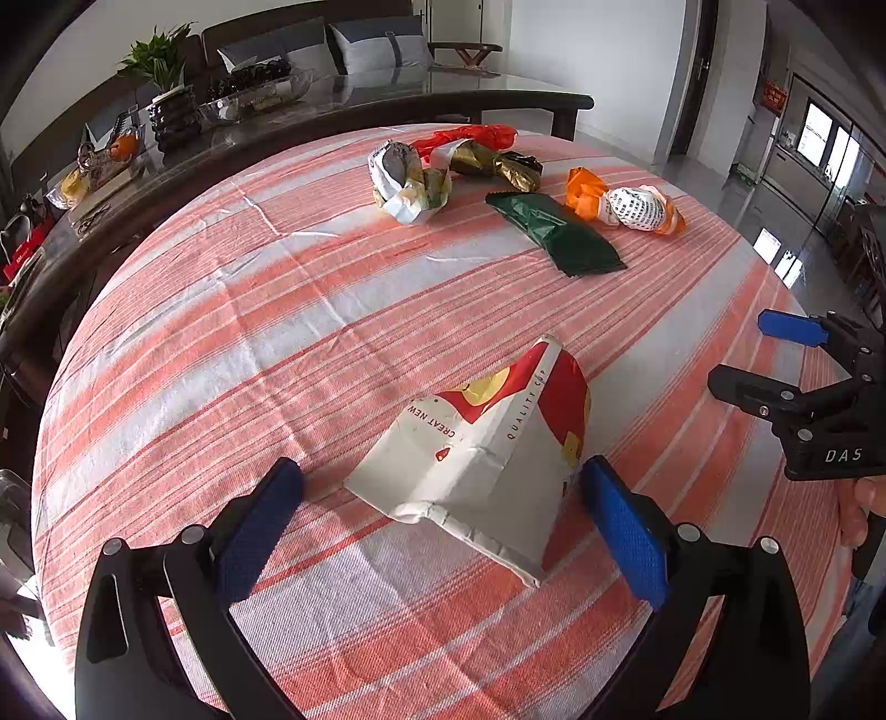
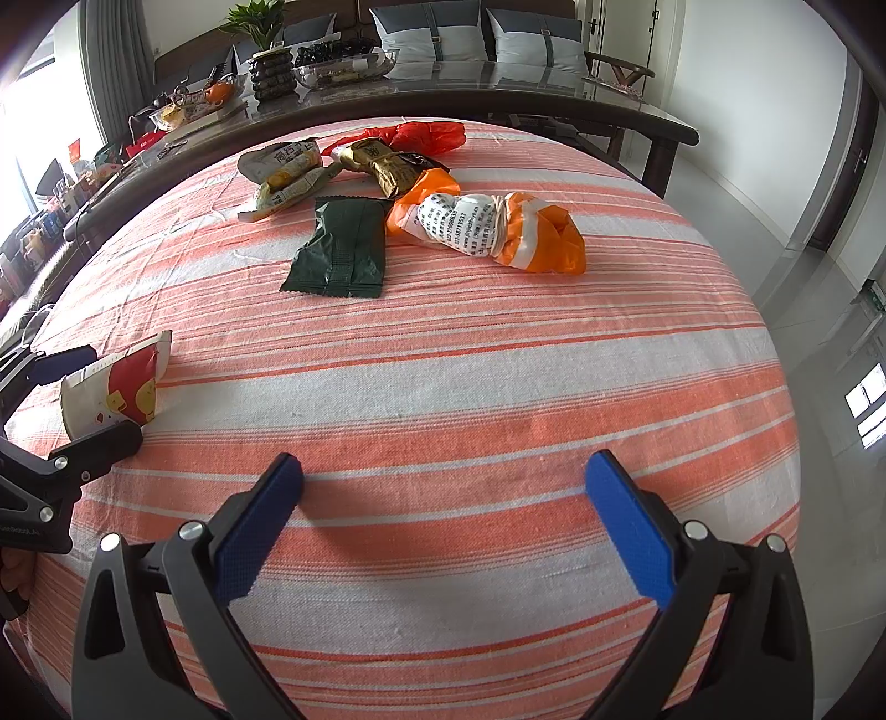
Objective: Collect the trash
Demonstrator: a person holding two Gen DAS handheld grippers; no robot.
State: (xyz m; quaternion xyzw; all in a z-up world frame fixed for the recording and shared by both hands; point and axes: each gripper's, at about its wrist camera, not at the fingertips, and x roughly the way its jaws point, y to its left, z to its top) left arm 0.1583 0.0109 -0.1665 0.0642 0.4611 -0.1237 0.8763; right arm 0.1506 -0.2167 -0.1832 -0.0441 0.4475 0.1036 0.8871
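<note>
A flattened white, red and yellow paper cup [image 1: 487, 454] lies on the striped cloth between the fingers of my left gripper [image 1: 443, 482], which is open around it; the cup [image 2: 119, 387] also shows at the left of the right wrist view. My right gripper [image 2: 443, 471] is open over bare cloth, with nothing between its fingers. Farther back lie a dark green wrapper [image 2: 338, 249], an orange and white tied bag [image 2: 493, 227], a gold-brown wrapper [image 2: 382, 163], a red plastic bag [image 2: 426, 133] and a crumpled pale wrapper [image 2: 282, 171].
The orange-and-white striped cloth [image 2: 498, 387] covers a round table. Behind it a dark glass-topped table [image 2: 498, 88] holds a potted plant [image 2: 266, 50], a glass bowl and clutter. Grey tiled floor [image 2: 803, 266] lies to the right.
</note>
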